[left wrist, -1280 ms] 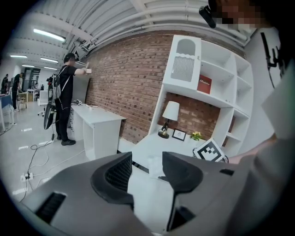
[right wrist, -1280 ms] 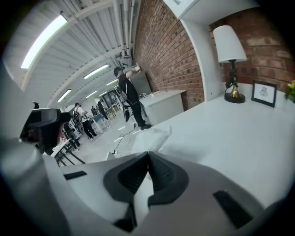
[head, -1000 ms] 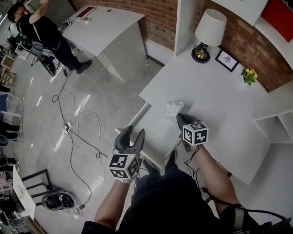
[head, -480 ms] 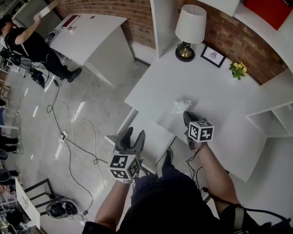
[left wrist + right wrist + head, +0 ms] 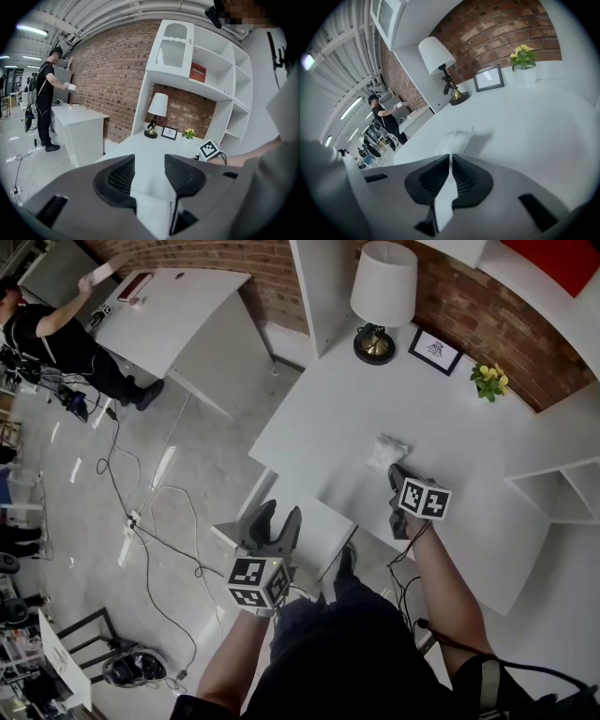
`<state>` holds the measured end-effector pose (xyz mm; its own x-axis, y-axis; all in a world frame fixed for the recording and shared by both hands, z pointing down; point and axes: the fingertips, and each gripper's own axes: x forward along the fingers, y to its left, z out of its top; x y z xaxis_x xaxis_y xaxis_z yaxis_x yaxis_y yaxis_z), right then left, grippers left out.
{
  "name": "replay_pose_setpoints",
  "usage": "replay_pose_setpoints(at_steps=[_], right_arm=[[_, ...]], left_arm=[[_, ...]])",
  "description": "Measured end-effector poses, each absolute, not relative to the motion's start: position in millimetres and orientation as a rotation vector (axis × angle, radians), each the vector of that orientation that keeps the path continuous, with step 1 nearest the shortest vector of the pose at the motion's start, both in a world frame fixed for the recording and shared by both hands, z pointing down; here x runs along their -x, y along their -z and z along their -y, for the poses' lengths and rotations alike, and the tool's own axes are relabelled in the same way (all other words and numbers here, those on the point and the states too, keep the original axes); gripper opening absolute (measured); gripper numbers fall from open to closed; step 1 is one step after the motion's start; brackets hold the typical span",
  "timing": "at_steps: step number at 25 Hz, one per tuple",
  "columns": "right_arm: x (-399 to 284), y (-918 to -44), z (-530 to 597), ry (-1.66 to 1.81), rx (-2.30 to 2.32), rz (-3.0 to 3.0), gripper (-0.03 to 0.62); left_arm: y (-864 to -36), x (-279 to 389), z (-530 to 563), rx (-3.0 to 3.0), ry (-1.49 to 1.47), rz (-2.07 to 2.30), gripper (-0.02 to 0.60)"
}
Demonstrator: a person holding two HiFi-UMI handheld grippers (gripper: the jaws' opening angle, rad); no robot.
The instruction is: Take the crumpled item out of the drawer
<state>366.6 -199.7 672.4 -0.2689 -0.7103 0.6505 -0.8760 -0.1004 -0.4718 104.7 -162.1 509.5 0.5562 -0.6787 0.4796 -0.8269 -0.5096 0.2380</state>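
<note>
Item: crumpled item (image 5: 384,451), a white wad, out of the drawer (image 5: 319,526) and over the counter (image 5: 469,474), close to its near edge and about midway along it.

Orientation: slightly elongated. The long axis runs across the counter, from the near edge toward the far edge by the brick wall. A small peak points away from me.

Holder: my right gripper (image 5: 394,472), clenched on the near end of the wad, its jaws almost together.

Other hand: my left gripper (image 5: 277,512), released and empty, jaws apart, off the near edge, beside the open drawer.

Hard to make out: in the right gripper view the wad's (image 5: 453,139) near end is hidden behind my jaws. It casts a shadow on the counter, but I cannot tell whether it touches. The drawer's inside is partly covered by my left gripper.

Change over the last second: the wad and my right gripper have travelled along the counter, away from its left corner and closer to the picture frame (image 5: 434,351). My left gripper is unchanged.
</note>
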Motion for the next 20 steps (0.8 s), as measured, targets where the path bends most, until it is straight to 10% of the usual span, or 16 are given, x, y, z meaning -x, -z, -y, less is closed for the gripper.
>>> replay_pose_setpoints(at_steps=[6,20], right_arm=[[-366.3,-674.4,196.1,-1.289,-1.854,1.895,0.156],[-320.6,-531.9,192.7,-0.725,-2.119,1.981,0.074]], left_arm=[[-509.6,-96.5,163.2,-2.361,-0.447,1.205,0.196],[-464.8,-49.7,175.4,-2.431,-0.301,1.153,0.192]])
